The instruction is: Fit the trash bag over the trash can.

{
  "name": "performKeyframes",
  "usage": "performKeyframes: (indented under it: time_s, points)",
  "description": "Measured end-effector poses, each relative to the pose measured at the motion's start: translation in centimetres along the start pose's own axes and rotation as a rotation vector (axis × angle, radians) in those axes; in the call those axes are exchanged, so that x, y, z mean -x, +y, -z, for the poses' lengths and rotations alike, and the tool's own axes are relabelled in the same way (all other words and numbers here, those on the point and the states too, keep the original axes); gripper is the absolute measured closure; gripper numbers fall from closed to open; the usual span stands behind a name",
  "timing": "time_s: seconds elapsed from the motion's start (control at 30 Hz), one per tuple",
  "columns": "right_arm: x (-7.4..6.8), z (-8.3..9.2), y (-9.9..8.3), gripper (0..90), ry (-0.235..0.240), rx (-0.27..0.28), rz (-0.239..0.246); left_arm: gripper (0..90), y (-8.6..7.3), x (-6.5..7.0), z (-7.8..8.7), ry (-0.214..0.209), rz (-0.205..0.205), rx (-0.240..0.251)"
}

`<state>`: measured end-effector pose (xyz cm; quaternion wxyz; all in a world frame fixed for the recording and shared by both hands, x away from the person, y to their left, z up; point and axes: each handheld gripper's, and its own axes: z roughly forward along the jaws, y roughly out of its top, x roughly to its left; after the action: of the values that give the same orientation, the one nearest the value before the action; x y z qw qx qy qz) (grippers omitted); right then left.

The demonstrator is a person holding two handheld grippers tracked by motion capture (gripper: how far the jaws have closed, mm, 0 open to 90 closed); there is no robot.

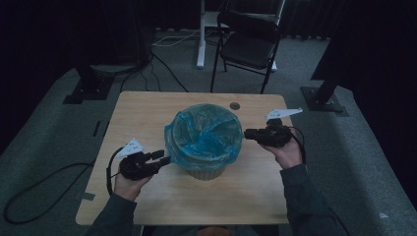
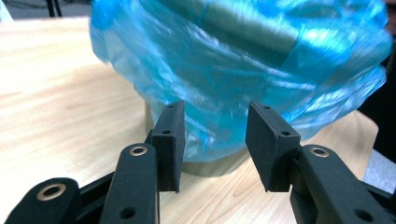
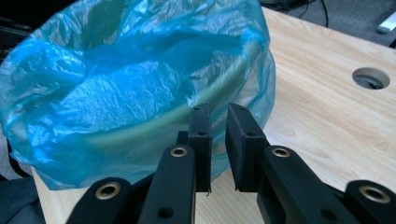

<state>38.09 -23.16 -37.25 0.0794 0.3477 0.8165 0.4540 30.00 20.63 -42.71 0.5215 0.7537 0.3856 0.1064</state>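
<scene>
Blue-bagged bin, base perhaps tan

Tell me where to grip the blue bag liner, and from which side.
Pinch the blue bag liner at its loose skirt folded outside the bin rim. Come level from the side, as the left gripper does: film hangs slack there; above, it hugs the rim.

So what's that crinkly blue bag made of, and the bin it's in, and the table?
The crinkly blue bag looks like thin, glossy, see-through plastic film: it wrinkles and shines. The round beige bin under it seems smooth hard plastic, though little shows. The pale table shows wood grain, maybe laminate.
</scene>
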Motion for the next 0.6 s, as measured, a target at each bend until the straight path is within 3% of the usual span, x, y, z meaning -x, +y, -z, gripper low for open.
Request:
performKeyframes:
  time_s: [0.27,0.6]
  points:
    - [-0.6,0.5,0.6,75.1,0.011,0.022,0.016,57.4,2.6,-0.3,0.8,0.022,-0.024,0.052]
    - [-1.7,0.1,1.4,62.9,0.041,0.035,0.045,55.8,6.7,-1.1,-1.0,0.048,-0.056,0.066]
